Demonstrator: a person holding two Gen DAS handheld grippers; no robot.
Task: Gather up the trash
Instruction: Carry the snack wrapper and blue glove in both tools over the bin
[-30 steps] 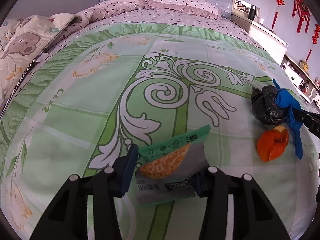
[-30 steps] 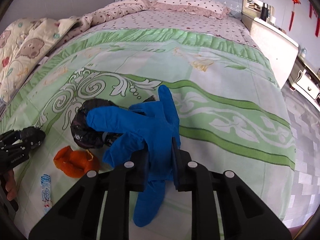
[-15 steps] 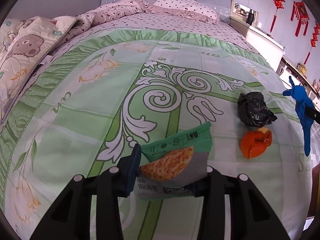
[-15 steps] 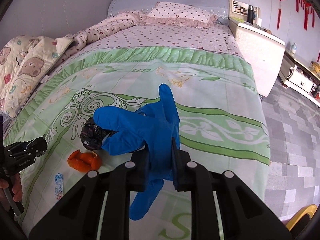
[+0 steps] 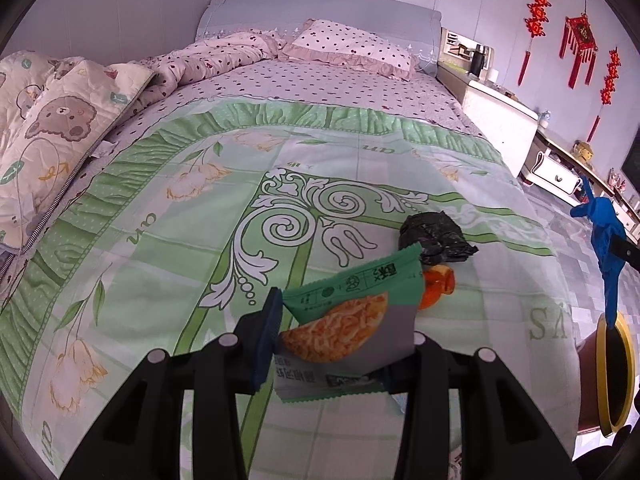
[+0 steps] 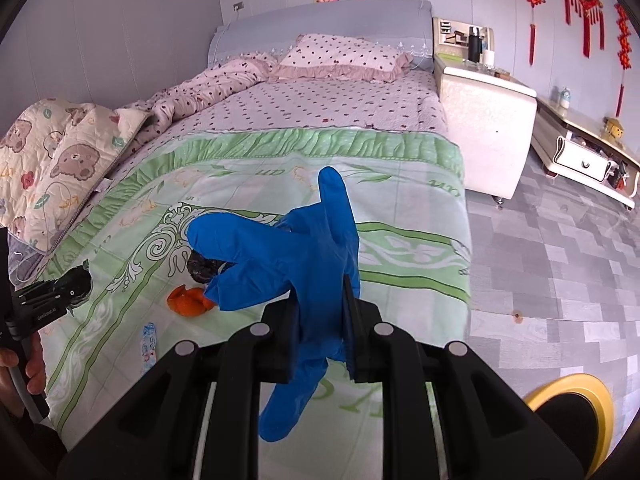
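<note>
Between left gripper fingers — snack packet, print seemingly Chinese, unreadable.

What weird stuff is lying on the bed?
Trash on the green bedspread: a crumpled black plastic bag, an orange peel beside it, and a small wrapper nearer the foot. None of it belongs on a bed.

Peel before bag on bed
</note>
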